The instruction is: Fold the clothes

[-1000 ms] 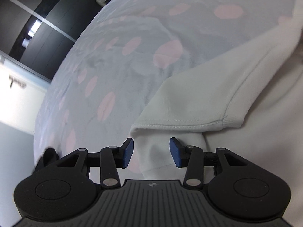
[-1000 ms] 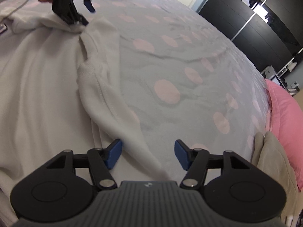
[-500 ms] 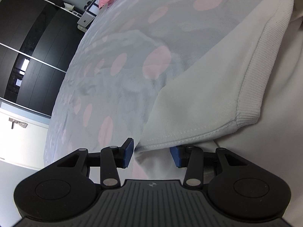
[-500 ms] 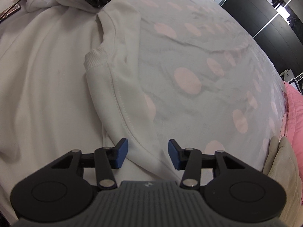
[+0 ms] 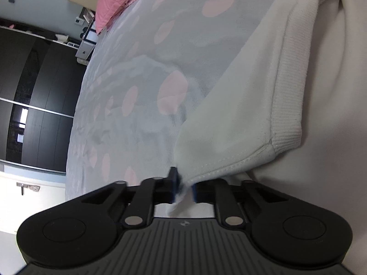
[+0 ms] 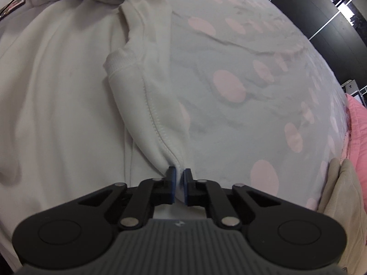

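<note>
L wrist, left tool [image 5: 183, 189] pinching sweatshirt [image 5: 240, 114] hem

White sweatshirt [image 6: 57, 105]; grey bedspread [image 6: 252, 52], pink dots.

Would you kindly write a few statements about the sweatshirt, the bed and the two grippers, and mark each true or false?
1. The left gripper is shut on the sweatshirt. True; its fingers have just closed on the fabric.
2. The right gripper is open and clear of the cloth. False: it has just closed on a seamed edge of the sweatshirt.
3. The bedspread is grey with pink dots. True.
4. The sweatshirt is dark blue. False: it is white.
5. The ribbed cuff lies flat on the bedspread. False: it rests on the sweatshirt's body.
</note>
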Demonstrator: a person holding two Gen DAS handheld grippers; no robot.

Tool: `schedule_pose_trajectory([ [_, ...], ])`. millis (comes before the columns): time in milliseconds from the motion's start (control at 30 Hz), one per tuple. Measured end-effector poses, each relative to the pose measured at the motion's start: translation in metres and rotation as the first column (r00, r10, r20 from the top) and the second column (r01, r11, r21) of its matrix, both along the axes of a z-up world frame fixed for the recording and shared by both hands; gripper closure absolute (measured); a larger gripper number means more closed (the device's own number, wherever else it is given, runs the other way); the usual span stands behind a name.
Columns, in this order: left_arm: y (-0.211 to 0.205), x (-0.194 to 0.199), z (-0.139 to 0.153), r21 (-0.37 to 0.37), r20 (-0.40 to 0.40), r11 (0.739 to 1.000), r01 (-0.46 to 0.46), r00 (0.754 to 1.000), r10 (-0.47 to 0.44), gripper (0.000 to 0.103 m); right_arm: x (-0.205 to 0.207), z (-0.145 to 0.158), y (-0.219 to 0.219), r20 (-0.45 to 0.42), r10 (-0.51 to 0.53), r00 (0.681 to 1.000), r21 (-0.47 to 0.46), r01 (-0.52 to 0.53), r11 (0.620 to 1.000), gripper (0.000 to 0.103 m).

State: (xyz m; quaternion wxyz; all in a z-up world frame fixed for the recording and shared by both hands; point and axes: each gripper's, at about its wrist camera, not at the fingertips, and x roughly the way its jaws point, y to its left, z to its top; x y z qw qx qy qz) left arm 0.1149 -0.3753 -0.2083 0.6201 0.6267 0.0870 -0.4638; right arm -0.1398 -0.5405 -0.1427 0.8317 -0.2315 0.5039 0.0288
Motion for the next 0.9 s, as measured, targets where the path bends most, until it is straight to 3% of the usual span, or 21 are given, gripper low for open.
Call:
schedule_pose_trajectory([
  [100,0.004,0.005,0.022,-0.081,-0.082,0.989,-0.125,0.989,0.119,0.099,-0.001,0.008,0.003,0.045,0.002,0.999,-0.036,0.000,0.999,0.096],
  [233,0.014,0.010,0.068,-0.199,-0.226,0.930,-0.308,0.938,0.263,0.100,-0.004,0.024,0.003,0.119,0.007,0.993,-0.065,0.001,0.998,0.097],
  [367,0.032,0.010,0.128,-0.293,-0.351,0.833,-0.470,0.863,0.363,0.100,-0.011,0.044,0.009,0.176,0.036,0.984,-0.045,-0.029,0.999,0.097],
  [500,0.061,0.000,0.178,-0.325,-0.441,0.746,-0.582,0.791,0.425,0.100,-0.026,0.048,0.032,0.130,0.149,0.980,-0.007,-0.149,0.989,0.096],
  [600,0.082,-0.024,0.186,-0.277,-0.438,0.744,-0.609,0.769,0.466,0.100,-0.039,0.043,0.061,0.090,0.257,0.962,0.021,-0.260,0.965,0.096],
  [767,0.115,-0.077,0.165,-0.206,-0.415,0.771,-0.603,0.767,0.490,0.100,-0.061,0.033,0.103,0.005,0.387,0.922,0.059,-0.387,0.920,0.096],
  [900,0.137,-0.100,0.149,-0.197,-0.418,0.754,-0.627,0.749,0.514,0.100,-0.082,0.032,0.123,-0.039,0.436,0.899,0.077,-0.432,0.899,0.097],
])
